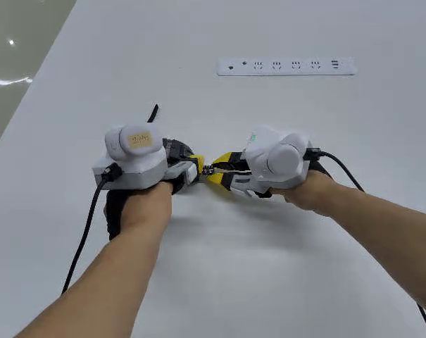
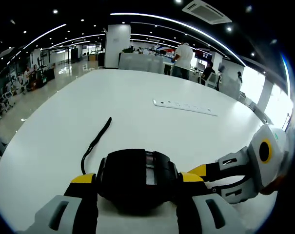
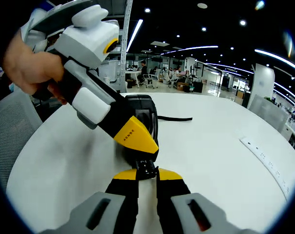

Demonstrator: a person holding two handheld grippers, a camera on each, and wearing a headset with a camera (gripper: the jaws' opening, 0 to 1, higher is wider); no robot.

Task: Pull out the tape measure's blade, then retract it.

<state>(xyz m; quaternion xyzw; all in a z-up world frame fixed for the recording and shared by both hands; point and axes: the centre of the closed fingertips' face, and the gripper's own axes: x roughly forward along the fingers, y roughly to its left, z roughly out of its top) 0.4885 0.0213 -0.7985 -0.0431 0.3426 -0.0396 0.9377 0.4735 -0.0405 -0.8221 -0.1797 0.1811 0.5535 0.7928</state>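
Where the two grippers meet low over the white table (image 1: 220, 282), the right gripper (image 3: 147, 174) has its yellow-tipped jaws pressed together on the small metal hook (image 3: 147, 166) at the end of the blade. The hook sits just beside the case, with almost no blade showing. In the left gripper view, the left gripper (image 2: 137, 178) has its jaws spread to the width of the black tape measure (image 2: 137, 168) and clamped on its two sides, the case lying between them just above the table. From the head view, a left hand (image 1: 146, 204) and a right hand (image 1: 311, 186) each grasp a gripper handle, and dark cables trail back from both tools toward the person. Just past the case, its black wrist strap (image 2: 96, 141) lies loose on the table, curving away. Farther off, well apart from the grippers, a white power strip (image 1: 286, 67) lies flat on the table. Beyond the far edge of the table lies an open office — ceiling lights, desks, and a person (image 2: 185, 59) standing.
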